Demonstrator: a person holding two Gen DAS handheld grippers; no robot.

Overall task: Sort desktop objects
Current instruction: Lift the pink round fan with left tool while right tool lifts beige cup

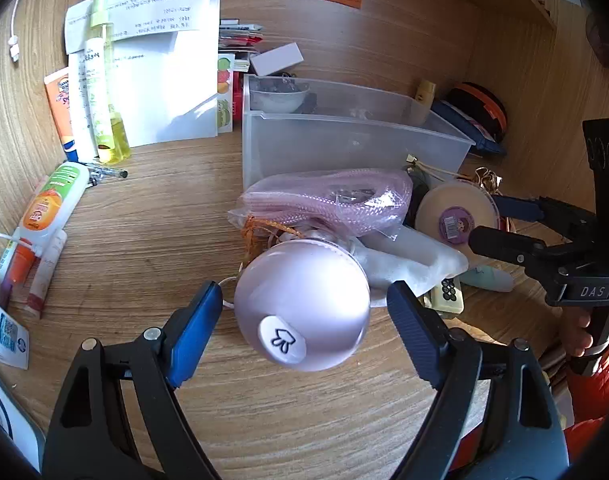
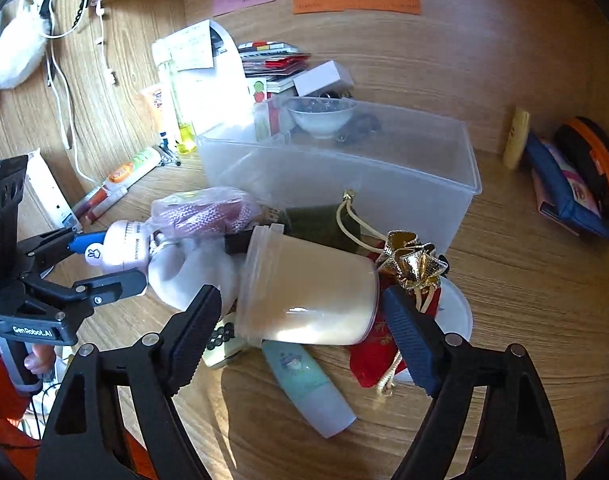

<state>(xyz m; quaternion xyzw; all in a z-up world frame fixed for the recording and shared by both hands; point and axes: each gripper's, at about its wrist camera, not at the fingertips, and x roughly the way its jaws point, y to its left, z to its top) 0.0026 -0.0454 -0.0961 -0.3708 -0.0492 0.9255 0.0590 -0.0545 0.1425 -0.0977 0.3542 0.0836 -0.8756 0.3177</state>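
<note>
A pink round gadget (image 1: pixel 304 312) with a white rabbit button lies on the wooden desk (image 1: pixel 144 240). My left gripper (image 1: pixel 304 288) is open around it, with a small gap showing at each pad. The right wrist view shows the same gadget (image 2: pixel 124 248) between the left gripper's (image 2: pixel 120 258) fingers. A cream jar (image 2: pixel 308 292) lies on its side in the clutter pile. My right gripper (image 2: pixel 302 292) is open astride it, its right pad nearly touching. In the left wrist view the right gripper (image 1: pixel 486 220) reaches the jar's stickered base (image 1: pixel 452 216).
A clear plastic bin (image 2: pixel 344 184) stands just behind the pile. Around the jar lie a bagged pink mesh (image 1: pixel 324 200), a gold pouch (image 2: pixel 412 260), a red pouch (image 2: pixel 372 356) and a mint tube (image 2: pixel 304 380). Tubes (image 1: pixel 52 204), a yellow bottle (image 1: pixel 104 80) and papers (image 1: pixel 164 80) lie left.
</note>
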